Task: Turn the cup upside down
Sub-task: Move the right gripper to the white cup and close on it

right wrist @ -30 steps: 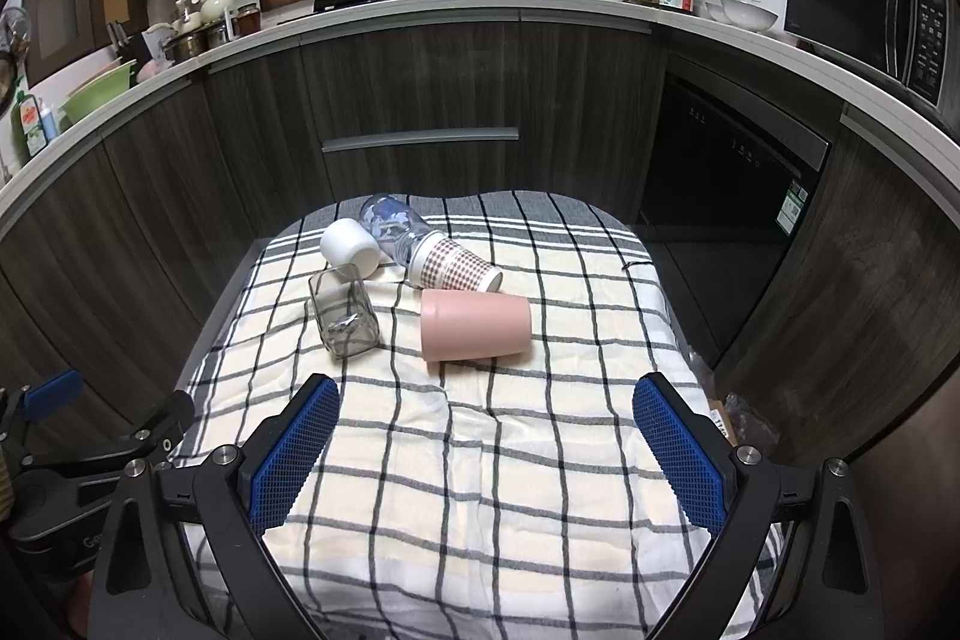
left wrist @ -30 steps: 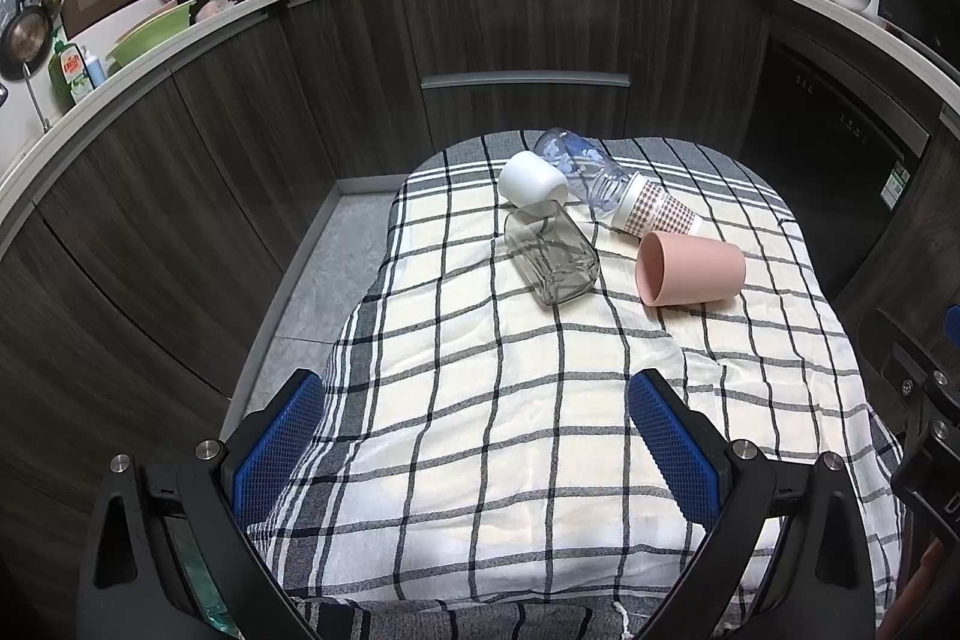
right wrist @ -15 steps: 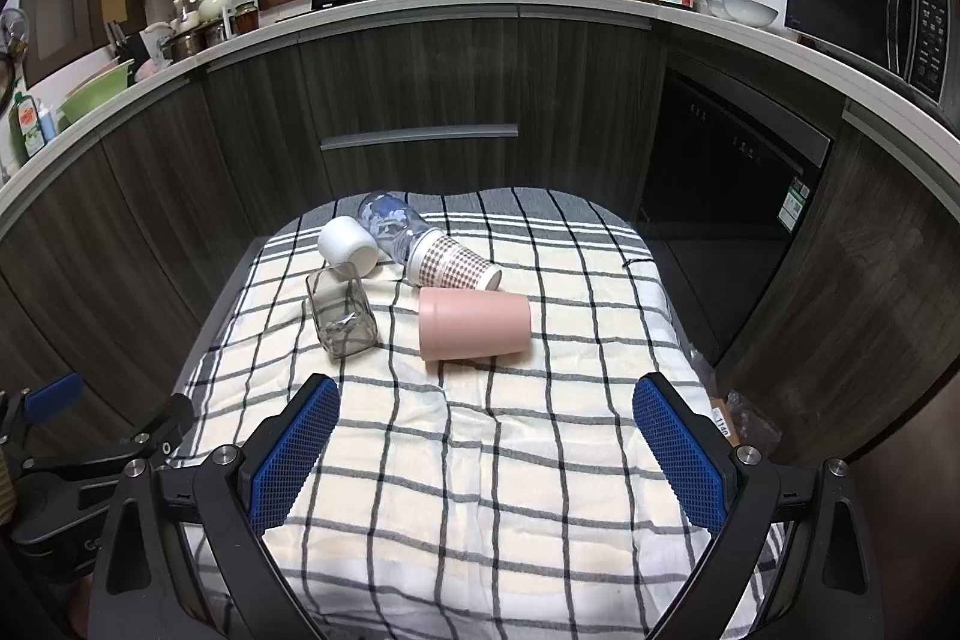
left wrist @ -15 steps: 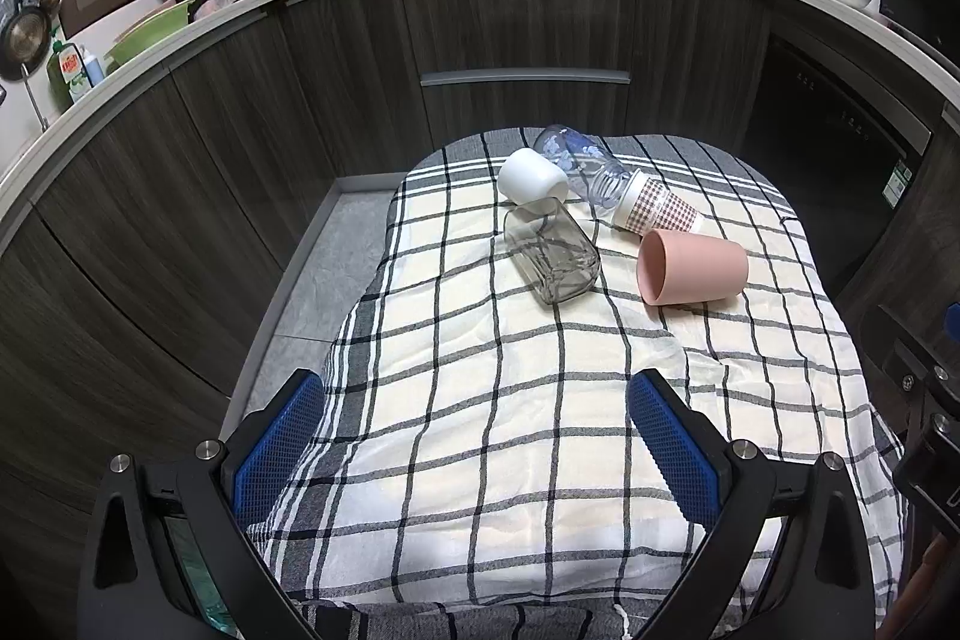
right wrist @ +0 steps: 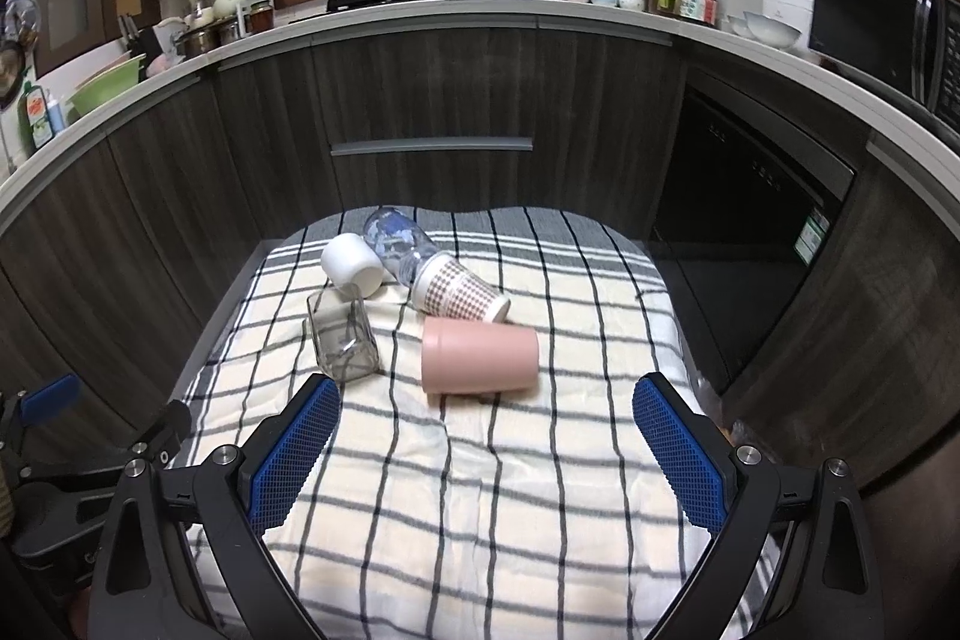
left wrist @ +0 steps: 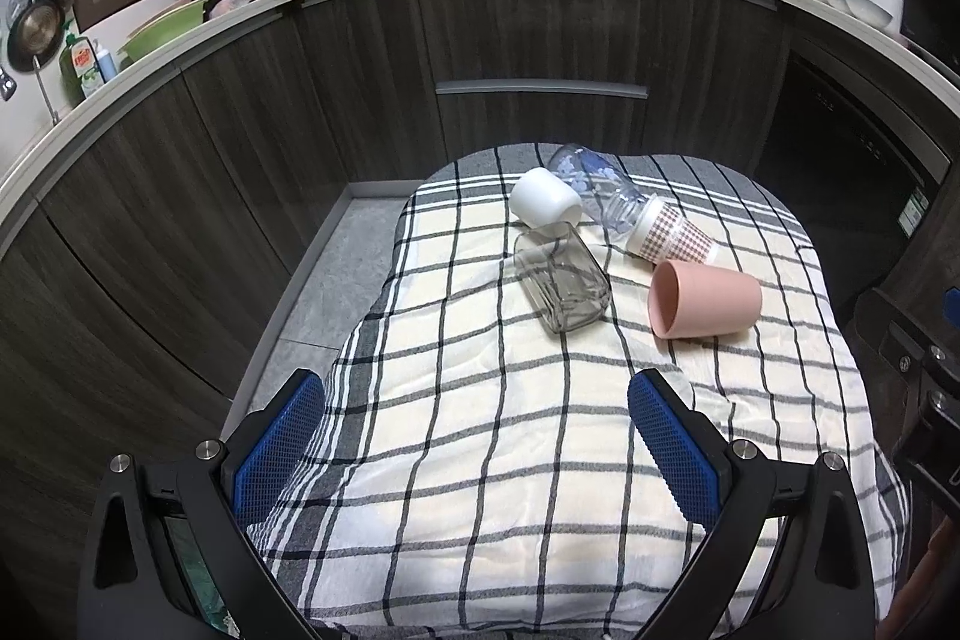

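Five cups lying on one checked cloth [left wrist: 540, 430]: one pink cup [left wrist: 705, 299], one white cup [left wrist: 545, 204], one houndstooth cup [left wrist: 672, 237], two clear glasses [left wrist: 561, 284]

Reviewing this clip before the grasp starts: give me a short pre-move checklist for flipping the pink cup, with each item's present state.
1. Right claw open: ok.
2. Left claw open, holding nothing: ok.
3. Pink cup in view ahead of the right claw: ok.
4. Pink cup upside down: not ok, it lies on its side on the checked cloth.
5. Room around the pink cup: cannot tell; the patterned cup lies close behind it, touching or not is unclear.
6. Glass jar apart from the pink cup: ok.
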The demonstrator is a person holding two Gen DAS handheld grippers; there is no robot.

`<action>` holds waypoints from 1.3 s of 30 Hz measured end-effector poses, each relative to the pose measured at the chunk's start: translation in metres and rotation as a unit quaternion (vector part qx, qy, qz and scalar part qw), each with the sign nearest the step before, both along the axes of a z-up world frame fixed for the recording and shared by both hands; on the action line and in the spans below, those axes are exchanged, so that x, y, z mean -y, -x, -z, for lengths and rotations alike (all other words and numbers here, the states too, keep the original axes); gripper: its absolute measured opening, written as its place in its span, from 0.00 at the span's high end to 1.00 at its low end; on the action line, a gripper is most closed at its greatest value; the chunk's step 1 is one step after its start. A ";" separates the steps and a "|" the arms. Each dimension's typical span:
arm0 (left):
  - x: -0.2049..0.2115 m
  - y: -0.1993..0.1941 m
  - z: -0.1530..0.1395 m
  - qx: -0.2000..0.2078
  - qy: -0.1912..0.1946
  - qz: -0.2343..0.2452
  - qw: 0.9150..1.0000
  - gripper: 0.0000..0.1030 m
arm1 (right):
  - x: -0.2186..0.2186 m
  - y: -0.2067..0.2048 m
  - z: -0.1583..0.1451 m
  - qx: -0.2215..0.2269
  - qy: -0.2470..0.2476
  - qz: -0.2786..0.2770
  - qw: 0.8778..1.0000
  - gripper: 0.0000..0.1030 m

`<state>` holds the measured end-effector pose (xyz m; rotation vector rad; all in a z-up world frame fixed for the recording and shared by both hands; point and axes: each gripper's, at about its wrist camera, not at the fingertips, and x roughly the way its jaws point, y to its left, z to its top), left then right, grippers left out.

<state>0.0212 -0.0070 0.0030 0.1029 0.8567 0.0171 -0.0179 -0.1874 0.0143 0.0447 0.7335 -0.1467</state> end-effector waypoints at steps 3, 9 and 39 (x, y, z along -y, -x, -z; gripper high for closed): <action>0.000 -0.010 0.000 -0.002 0.004 -0.008 1.000 0.00 | 0.001 -0.019 0.002 -0.005 0.001 -0.014 1.000 0.04; 0.000 -0.036 0.002 0.004 0.004 -0.035 0.999 0.00 | -0.002 -0.053 0.008 -0.017 0.009 -0.042 0.999 0.04; -0.058 -0.192 0.076 -0.033 0.019 -0.177 0.983 0.00 | -0.085 -0.295 0.093 -0.156 0.052 -0.222 0.961 0.22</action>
